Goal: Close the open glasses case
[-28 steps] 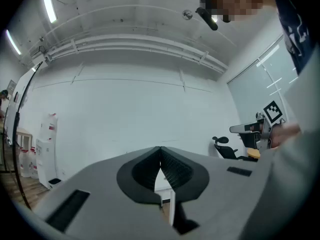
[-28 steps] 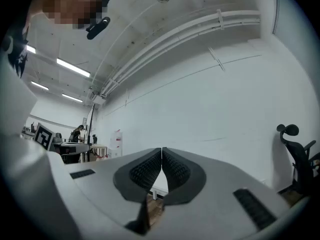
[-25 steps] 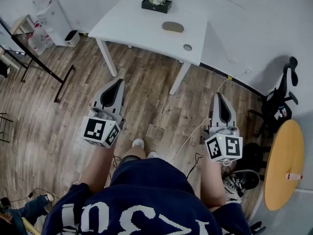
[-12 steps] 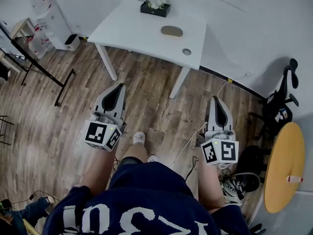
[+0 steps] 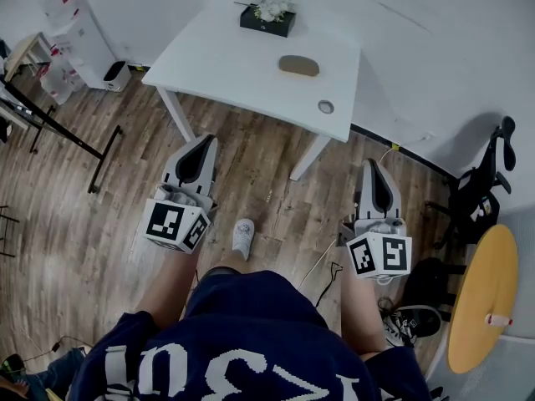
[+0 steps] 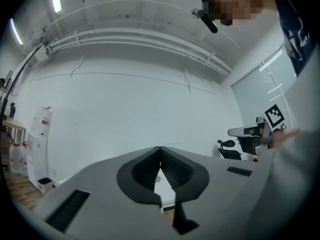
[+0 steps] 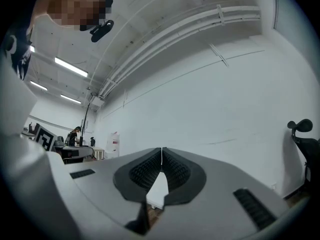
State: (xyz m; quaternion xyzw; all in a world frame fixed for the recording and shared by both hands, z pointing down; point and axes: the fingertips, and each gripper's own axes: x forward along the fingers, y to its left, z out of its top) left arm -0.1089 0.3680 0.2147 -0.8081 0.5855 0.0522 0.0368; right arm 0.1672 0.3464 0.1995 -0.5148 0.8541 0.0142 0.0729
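The brown oval glasses case (image 5: 298, 65) lies on the white table (image 5: 226, 53), far ahead of both grippers; whether its lid stands open I cannot tell from here. My left gripper (image 5: 203, 144) and right gripper (image 5: 374, 167) hang over the wood floor at waist height, short of the table, pointing toward it. Both are shut with nothing between their jaws. The left gripper view shows its jaw tips (image 6: 160, 148) meeting, with a sliver of the table (image 6: 162, 191) below. It is the same in the right gripper view, tips (image 7: 161, 149) together.
A black box of white flowers (image 5: 267, 15) and a small round object (image 5: 325, 106) share the table. An office chair (image 5: 485, 174) and a round yellow table (image 5: 481, 295) stand at the right. A cable (image 5: 322, 266) crosses the floor. A black rack (image 5: 50, 119) stands at the left.
The person has walked forward: the table and the case now sit lower and nearer in the head view. Both grippers came along, still shut and level.
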